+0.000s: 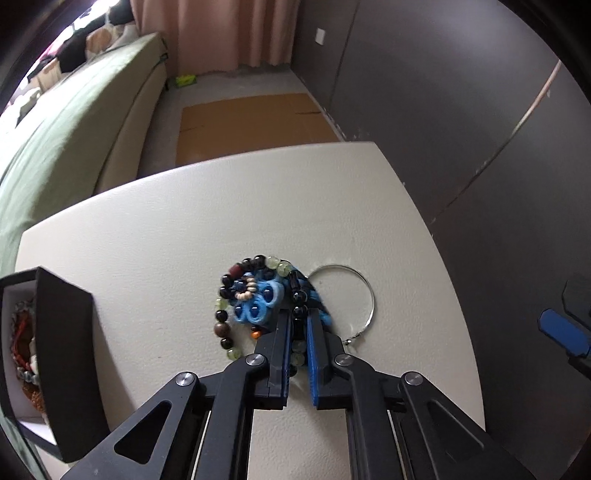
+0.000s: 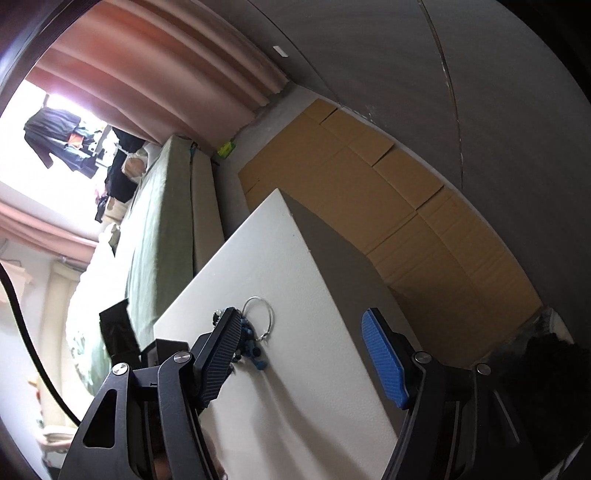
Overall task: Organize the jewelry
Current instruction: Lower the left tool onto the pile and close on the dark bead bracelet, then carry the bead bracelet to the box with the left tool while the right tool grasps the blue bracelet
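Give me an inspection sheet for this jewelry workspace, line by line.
Surface: white table, bare apart from the jewelry pile and the box.
Job's things: beaded bracelet looped around blue ornament; silver bangle lying beside them; open black box at the table's left edge, jewelry already inside.
Clutter: nothing seen on the table.
Grippers: left hand-held gripper closed on bracelet beads; right hand-held gripper open, empty, off the table's right side.
Cables: one dark cable at the left of the right wrist view.
Surroundings: green bed, pink curtain, cardboard on the floor, grey wall.
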`<state>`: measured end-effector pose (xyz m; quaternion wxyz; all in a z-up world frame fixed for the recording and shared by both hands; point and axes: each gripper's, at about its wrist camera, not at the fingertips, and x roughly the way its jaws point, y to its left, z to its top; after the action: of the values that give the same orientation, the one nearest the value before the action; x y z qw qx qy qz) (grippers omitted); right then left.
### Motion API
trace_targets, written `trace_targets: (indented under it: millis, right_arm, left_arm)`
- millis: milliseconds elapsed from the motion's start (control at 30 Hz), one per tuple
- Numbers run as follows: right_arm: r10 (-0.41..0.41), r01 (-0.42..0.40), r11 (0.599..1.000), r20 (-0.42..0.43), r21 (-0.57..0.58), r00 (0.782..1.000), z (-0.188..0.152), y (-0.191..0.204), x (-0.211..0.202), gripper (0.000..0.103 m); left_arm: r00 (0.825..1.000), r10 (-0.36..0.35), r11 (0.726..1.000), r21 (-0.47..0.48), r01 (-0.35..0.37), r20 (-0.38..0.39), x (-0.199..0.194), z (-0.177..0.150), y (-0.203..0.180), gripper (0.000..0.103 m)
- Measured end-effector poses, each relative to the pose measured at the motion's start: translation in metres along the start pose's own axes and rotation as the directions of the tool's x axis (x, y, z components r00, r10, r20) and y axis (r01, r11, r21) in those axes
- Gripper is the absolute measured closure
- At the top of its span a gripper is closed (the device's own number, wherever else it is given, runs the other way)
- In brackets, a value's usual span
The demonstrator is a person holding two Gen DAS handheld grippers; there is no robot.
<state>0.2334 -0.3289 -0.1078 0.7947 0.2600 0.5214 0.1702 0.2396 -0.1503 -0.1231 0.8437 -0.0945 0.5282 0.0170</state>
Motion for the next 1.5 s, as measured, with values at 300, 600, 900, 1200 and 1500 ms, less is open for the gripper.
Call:
trace_targets:
  millis: [300, 600, 900, 1200, 1500]
  right_arm:
    - [0.022, -0.022, 1.000, -0.029, 0.005, 0.999, -0.002, 0.004, 0.018, 0.040]
    - [-0.012, 0.002, 0.995, -0.089, -0.102, 0.996, -0.020, 0.046, 0.050, 0.050]
    - [-0.210, 0.162, 0.943, -0.143, -0.291, 0.967, -0.047, 0.085, 0.107, 0.065]
    - [-0.244, 0.195, 0.897, -0.077, -0.396, 0.967, -0.058, 0.108, 0.105, 0.088]
    - [-0.011, 0.013, 0.939, 0.007, -0.344, 1.000, -0.062, 0.129, 0.058, 0.088]
  left_arm:
    - [0.994, -0.069, 0.997, -0.014, 0.070, 0.084, -0.058, -0.013, 0.027, 0.095]
    - [0.967, -0.153, 0.985, -0.047, 0.166, 0.203, -0.104, -0.029, 0.076, 0.095]
    - [0.948, -0.187, 0.970, -0.106, 0.220, 0.257, -0.131, -0.029, 0.124, 0.095]
    - [0.938, -0.188, 0.956, -0.166, 0.242, 0.290, -0.147, -0.034, 0.164, 0.095]
    - [0.935, -0.155, 0.943, -0.234, 0.237, 0.320, -0.161, -0.039, 0.197, 0.095]
